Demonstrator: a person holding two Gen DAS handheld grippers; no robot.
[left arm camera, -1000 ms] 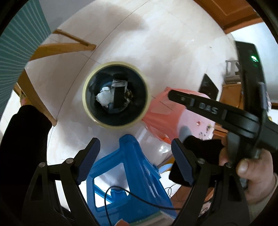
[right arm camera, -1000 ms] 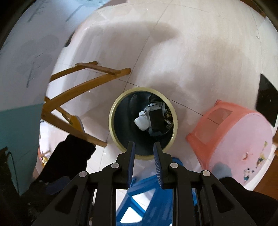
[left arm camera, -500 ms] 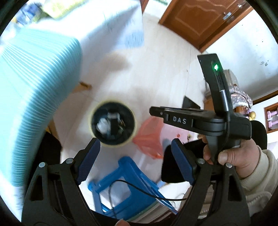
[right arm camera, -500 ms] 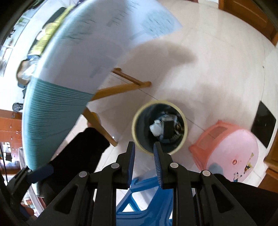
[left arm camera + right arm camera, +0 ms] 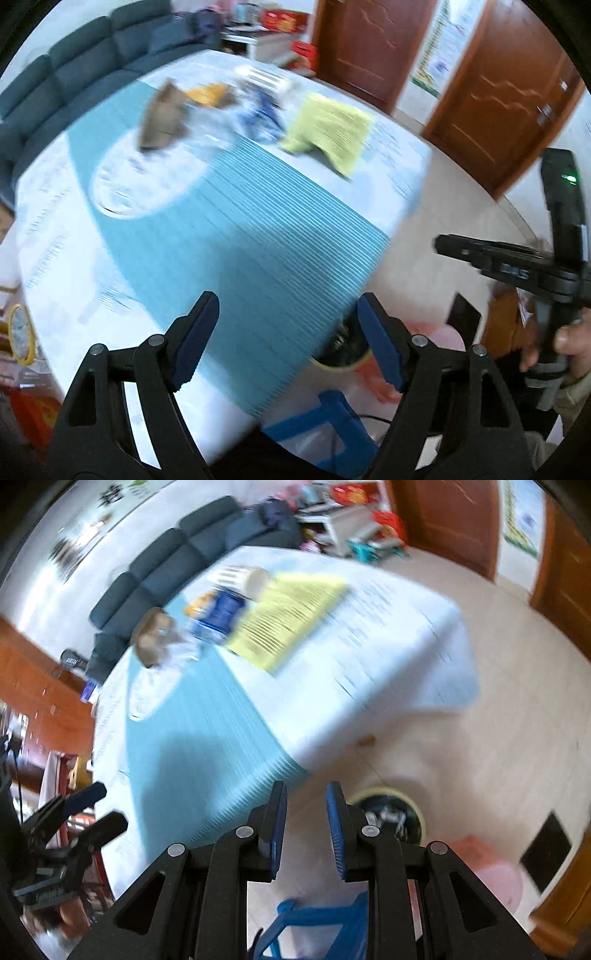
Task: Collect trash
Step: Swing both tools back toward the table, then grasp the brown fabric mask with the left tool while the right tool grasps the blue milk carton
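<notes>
Both views are motion-blurred. A table with a blue and white cloth [image 5: 258, 240] carries trash at its far end: a brown crumpled bag [image 5: 162, 118], a blue wrapper [image 5: 262, 110], an orange packet [image 5: 210, 94] and a yellow sheet [image 5: 328, 129]. The same pieces show in the right wrist view: bag [image 5: 151, 638], wrapper [image 5: 218, 616], sheet [image 5: 288, 616]. The yellow-rimmed bin [image 5: 388, 816] holding trash stands on the floor below. My left gripper [image 5: 288, 339] is open and empty over the table's near edge. My right gripper [image 5: 304, 827] is empty, its jaws a narrow gap apart.
A blue stool [image 5: 325, 923] and a pink stool [image 5: 491, 875] stand by the bin. A dark sofa [image 5: 74, 66] lies behind the table. Brown doors [image 5: 498, 92] are at the back right. The right gripper shows at the right of the left wrist view [image 5: 517, 266].
Both grippers have swung up from looking down into the bin to facing the table top and its trash. The bin has dropped to the lower edge of both views.
</notes>
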